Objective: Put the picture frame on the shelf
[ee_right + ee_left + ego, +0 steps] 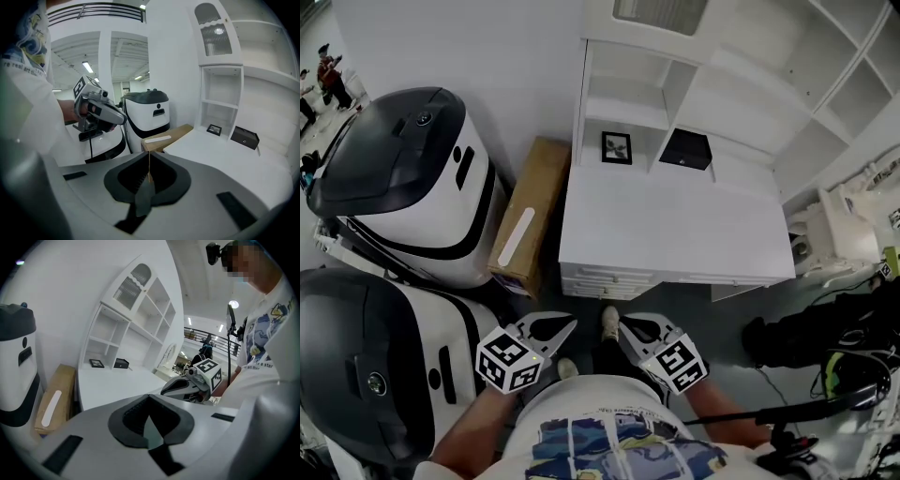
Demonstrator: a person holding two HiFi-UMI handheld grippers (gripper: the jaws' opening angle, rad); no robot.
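White desk [675,234] lies ahead of the left claw [567,325] and right claw [628,327], both closed on nothing; beyond them, the picture frame [616,147] looks light, stiff, fragile; pinch its border

A large white machine [403,178] with a dark domed top is seen at the left, and a second machine [375,375] of the same kind is placed nearer. A long cardboard box [528,214] is seen between the farther machine and a white desk [675,239]. A small black box [685,149] is placed at the back of the desk top.
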